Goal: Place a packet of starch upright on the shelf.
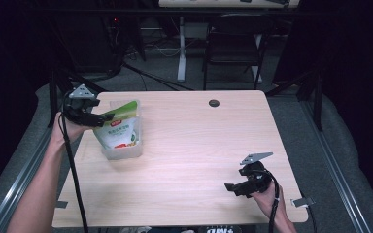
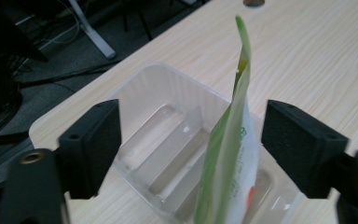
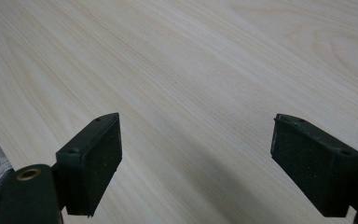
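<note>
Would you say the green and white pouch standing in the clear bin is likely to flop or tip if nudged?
Probably. The pouch looks thin and flexible, seen edge-on, so it would likely bend. It stands tall in the shallow clear bin and leans slightly, so a nudge may tip it. It seems light.

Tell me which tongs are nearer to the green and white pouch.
Left. The left tongs stand open around the green and white pouch, which stands in the clear bin, pads not touching it. The right tongs sit across the table near its front right corner.
</note>
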Demonstrator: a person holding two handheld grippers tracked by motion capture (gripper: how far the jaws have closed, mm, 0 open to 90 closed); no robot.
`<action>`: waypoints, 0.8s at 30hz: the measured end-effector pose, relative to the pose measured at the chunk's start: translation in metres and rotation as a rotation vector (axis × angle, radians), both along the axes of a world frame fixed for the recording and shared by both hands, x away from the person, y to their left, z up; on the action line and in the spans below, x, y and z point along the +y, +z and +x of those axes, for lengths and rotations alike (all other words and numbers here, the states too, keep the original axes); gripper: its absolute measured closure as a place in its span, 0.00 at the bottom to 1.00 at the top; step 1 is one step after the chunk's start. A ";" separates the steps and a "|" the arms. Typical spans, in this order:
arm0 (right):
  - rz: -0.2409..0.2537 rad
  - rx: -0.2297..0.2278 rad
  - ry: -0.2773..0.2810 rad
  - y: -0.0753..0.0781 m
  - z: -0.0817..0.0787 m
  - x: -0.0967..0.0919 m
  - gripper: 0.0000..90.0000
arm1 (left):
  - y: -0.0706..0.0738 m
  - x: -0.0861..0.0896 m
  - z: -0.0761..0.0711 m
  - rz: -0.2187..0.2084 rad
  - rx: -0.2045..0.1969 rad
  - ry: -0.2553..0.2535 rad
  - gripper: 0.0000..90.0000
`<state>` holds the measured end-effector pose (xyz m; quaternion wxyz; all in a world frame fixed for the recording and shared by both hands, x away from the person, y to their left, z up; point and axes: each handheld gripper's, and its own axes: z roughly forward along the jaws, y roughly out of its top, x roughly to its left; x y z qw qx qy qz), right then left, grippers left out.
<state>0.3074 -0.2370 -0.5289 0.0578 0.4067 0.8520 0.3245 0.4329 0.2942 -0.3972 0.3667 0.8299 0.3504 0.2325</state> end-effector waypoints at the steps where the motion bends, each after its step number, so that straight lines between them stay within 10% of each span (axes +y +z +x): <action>1: 0.002 -0.001 -0.003 0.000 0.000 0.000 0.18 | 0.001 0.001 -0.005 -0.005 -0.004 0.011 0.18; 10: 0.007 0.002 -0.002 -0.001 0.000 0.000 0.17 | -0.008 0.001 -0.062 -0.034 0.015 0.121 0.09; 24: 0.003 -0.001 0.004 -0.001 0.000 0.001 0.17 | -0.062 0.000 -0.108 -0.068 0.127 0.244 0.06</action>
